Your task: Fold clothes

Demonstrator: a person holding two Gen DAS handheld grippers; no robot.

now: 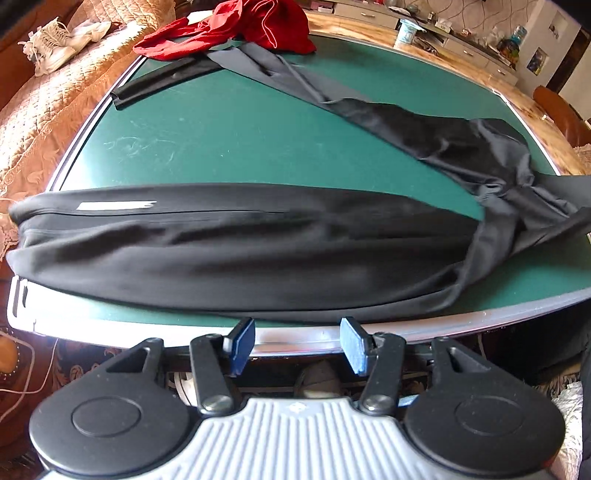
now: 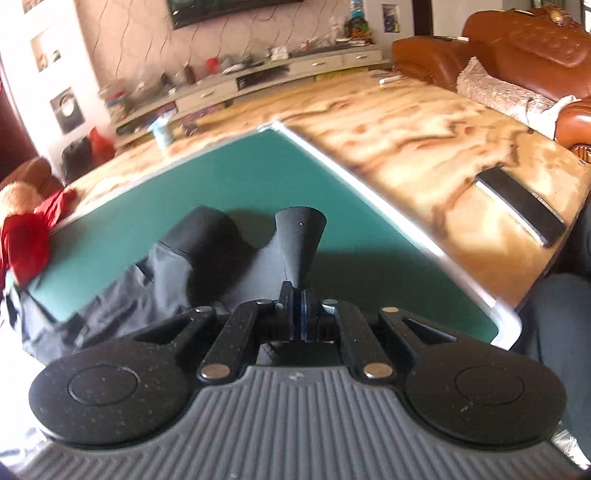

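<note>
Black trousers [image 1: 236, 251] are lying on the green table [image 1: 229, 136], right gripper [image 2: 296, 314] pinching them, left gripper [image 1: 297, 341] hanging released and empty.

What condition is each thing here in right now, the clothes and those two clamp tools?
Black trousers: spread in a V on the green table, unfolded.
Red garment: crumpled at the far edge.
Left gripper: open, empty.
Right gripper: shut, pinching a bunch of the trousers' fabric.
</note>
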